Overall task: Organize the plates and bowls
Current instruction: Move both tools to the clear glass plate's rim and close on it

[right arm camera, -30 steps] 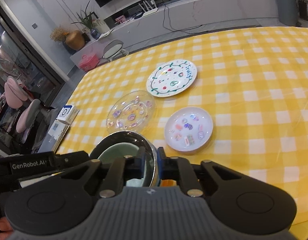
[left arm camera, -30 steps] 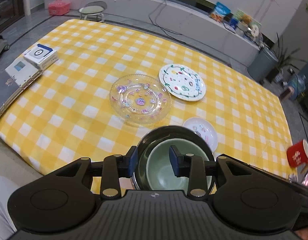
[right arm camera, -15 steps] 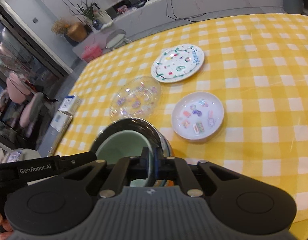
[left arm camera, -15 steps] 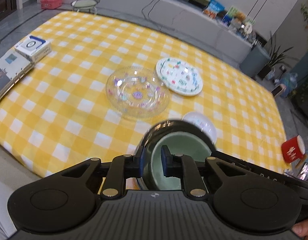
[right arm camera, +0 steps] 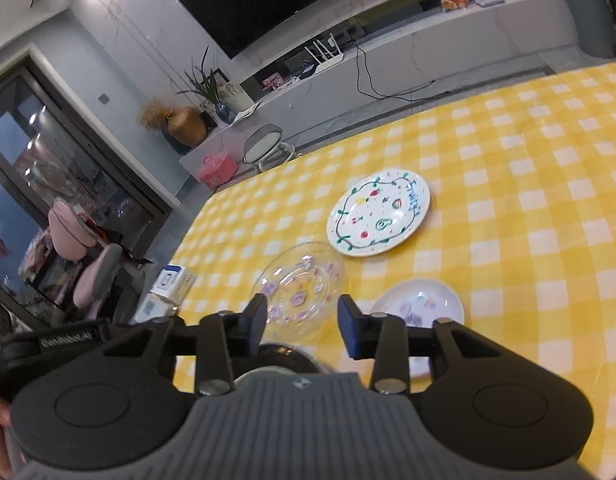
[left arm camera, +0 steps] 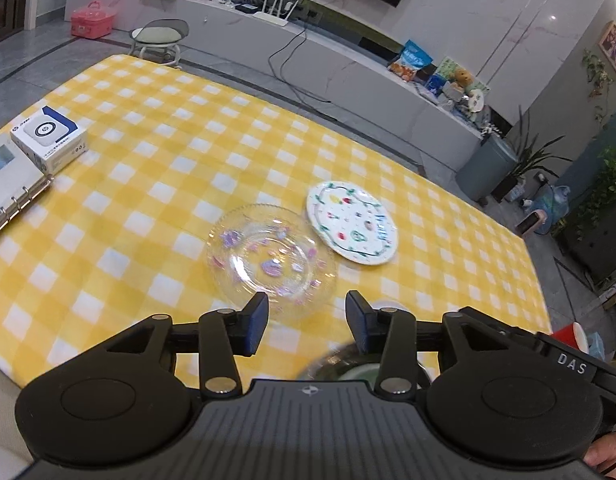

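Plates and bowls are lying on the yellow checked tablecloth [left arm camera: 148, 168], near its front edge: a fruit-painted plate [right arm camera: 379, 215], just beside it a clear glass plate [left arm camera: 271, 257], then a small white dish [right arm camera: 421, 302], and nearest the nested dark and green bowls [left arm camera: 349, 368]. Left gripper [left arm camera: 306, 322] and right gripper [right arm camera: 301, 327] are both opening, holding nothing, seemingly releasing the bowls; stacking plates likely comes next. Beyond, a TV bench [left arm camera: 347, 76] is lining the wall.

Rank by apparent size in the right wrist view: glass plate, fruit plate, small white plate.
1. Fruit plate, widest though farthest.
2. Glass plate, slightly smaller; it is nearer, so it probably is smaller.
3. Small white plate, smallest, though the right gripper hides its near edge.
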Demonstrator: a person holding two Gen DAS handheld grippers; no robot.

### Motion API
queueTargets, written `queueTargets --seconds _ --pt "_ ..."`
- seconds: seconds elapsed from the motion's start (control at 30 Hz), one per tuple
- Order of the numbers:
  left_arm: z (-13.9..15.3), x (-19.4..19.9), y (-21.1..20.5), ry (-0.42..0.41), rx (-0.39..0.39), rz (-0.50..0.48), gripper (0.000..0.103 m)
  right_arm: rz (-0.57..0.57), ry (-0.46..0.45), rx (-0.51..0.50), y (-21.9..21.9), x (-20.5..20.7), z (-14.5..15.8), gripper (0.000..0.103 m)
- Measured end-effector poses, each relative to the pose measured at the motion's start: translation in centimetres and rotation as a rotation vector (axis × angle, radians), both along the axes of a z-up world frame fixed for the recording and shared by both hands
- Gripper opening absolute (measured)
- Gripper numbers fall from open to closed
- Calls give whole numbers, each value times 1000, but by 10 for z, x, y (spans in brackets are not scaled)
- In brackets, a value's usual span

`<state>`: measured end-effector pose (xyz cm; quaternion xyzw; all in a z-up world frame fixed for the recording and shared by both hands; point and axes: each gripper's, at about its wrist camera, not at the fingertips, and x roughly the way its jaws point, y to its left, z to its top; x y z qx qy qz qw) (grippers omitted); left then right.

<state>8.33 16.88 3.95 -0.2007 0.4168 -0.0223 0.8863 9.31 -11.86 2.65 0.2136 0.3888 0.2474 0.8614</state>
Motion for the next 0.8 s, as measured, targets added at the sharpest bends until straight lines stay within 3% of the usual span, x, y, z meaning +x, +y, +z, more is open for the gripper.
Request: queueTargets --seconds 0.07,0.3,0.43,0.57,0.8 --pt "-6 9 5 12 17 3 49 -1 -9 -20 2 10 -7 54" --pt "-22 33 17 24 82 22 49 7 15 -134 14 51 -37 54" --pt "-31 43 29 11 54 61 49 54 58 -163 23 75 -51 54" --pt "-42 53 38 -2 -11 102 49 92 132 -106 29 95 -66 52" --pt "-64 68 52 24 -32 165 49 137 204 -46 48 116 -87 40"
